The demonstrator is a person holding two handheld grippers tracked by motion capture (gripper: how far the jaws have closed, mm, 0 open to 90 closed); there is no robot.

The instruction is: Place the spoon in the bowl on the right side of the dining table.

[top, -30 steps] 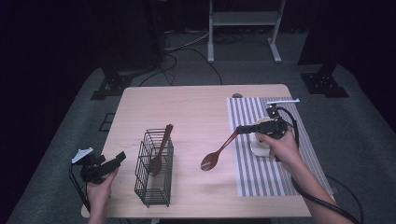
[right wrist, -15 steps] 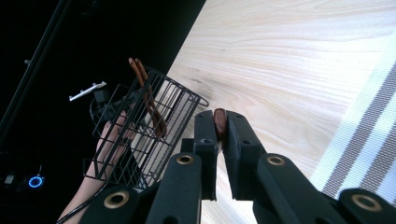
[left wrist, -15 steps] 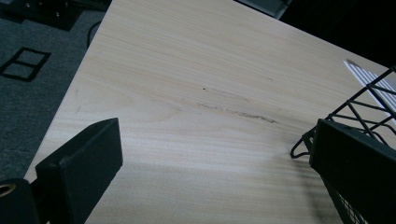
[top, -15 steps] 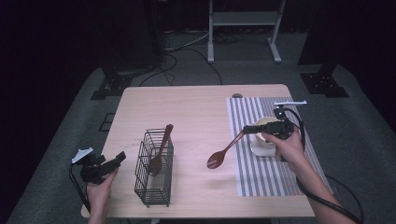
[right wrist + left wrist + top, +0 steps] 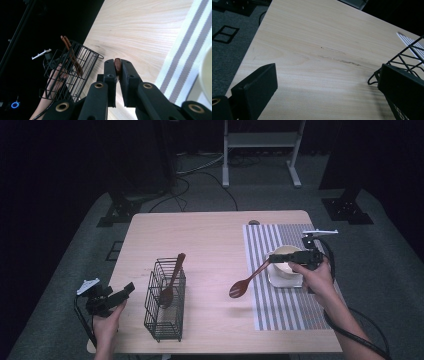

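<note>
My right gripper (image 5: 273,258) hovers over the left part of the striped mat (image 5: 300,312), shut on the handle end of a brown wooden spoon (image 5: 246,281). The spoon slopes down to the left, its bowl above the bare table. In the right gripper view the handle tip (image 5: 117,65) is pinched between the two black jaws of my right gripper (image 5: 117,71). A second wooden spoon (image 5: 172,280) leans upright in the black wire basket (image 5: 164,320). My left gripper (image 5: 126,291) rests at the table's front left, open and holding nothing; in its own view the left gripper (image 5: 328,92) has bare wood between its jaws.
A cream bowl (image 5: 289,254) on a white square dish (image 5: 284,280) sits on the mat just behind my right gripper. The basket's corner (image 5: 405,58) is close to my left gripper's right jaw. The wooden table (image 5: 210,240) has dark floor and stands around it.
My right gripper has carried the spoon to the right, over the mat and a little lower. The left gripper and the basket have stayed where they were.
</note>
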